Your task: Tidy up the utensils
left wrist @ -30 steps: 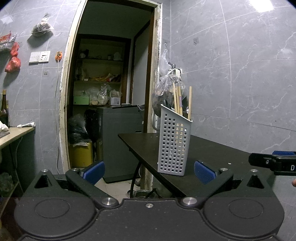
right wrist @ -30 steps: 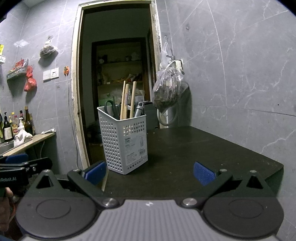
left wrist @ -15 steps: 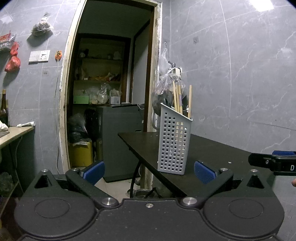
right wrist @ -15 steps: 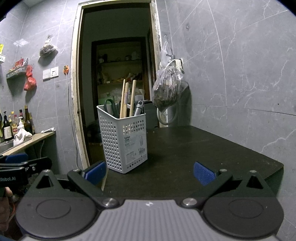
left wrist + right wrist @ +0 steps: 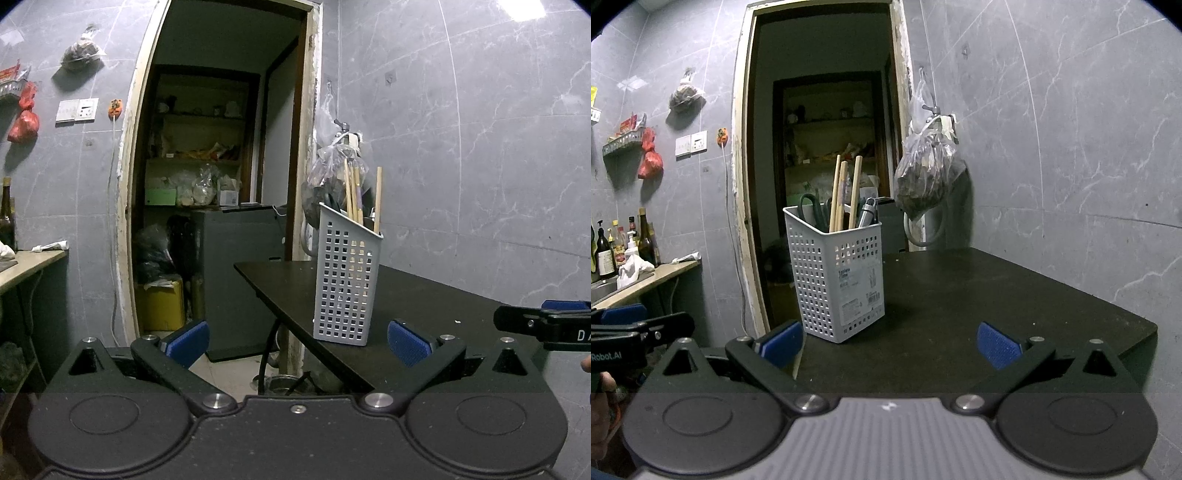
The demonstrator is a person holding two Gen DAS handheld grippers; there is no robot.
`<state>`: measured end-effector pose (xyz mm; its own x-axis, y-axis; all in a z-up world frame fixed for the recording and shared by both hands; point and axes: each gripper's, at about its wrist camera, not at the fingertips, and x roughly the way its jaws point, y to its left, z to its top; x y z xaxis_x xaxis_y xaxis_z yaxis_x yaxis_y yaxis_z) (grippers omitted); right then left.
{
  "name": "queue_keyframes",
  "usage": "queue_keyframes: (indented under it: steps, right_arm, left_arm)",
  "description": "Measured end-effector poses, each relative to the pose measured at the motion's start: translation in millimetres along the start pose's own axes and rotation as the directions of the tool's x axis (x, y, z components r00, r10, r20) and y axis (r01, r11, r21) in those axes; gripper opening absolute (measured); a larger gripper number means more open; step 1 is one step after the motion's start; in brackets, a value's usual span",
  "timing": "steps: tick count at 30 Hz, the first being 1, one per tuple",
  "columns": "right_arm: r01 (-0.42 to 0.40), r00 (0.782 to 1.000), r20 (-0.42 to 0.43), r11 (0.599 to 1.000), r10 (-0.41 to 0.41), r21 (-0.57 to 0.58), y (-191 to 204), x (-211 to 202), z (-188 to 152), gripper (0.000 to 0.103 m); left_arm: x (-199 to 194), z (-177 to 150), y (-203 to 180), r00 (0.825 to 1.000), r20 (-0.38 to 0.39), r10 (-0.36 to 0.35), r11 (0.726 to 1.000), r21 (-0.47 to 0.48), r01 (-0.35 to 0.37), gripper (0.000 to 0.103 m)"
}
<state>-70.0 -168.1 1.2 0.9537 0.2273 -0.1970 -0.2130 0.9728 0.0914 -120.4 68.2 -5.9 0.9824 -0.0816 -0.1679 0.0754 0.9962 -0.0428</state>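
Three wooden chopsticks (image 5: pixel 844 194) stand in the white perforated basket (image 5: pixel 836 278), together with green-handled scissors (image 5: pixel 809 206) and a metal tool (image 5: pixel 867 214). The basket stands upright near the left edge of the dark desk (image 5: pixel 979 302), whose right part is bare. Both the left tongs (image 5: pixel 297 343) and the right tongs (image 5: pixel 888 345) are spread wide, holding nothing, apart from the basket. Compared with one second ago, almost nothing has moved.

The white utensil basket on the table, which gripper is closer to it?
Right, narrowly. The right gripper faces the basket over the table; the left gripper sits off the table's edge.
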Motion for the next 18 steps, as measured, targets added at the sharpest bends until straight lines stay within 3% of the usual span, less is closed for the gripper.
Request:
queue_keyframes:
  steps: [18]
  right_arm:
    - [0.004, 1.000, -0.024, 1.000, -0.004, -0.003, -2.5, 5.6, -3.2, 0.103]
  left_arm:
    - [1.8, -2.9, -2.5, 1.000, -0.007, -0.006, 0.999, 0.038, 0.007, 0.102]
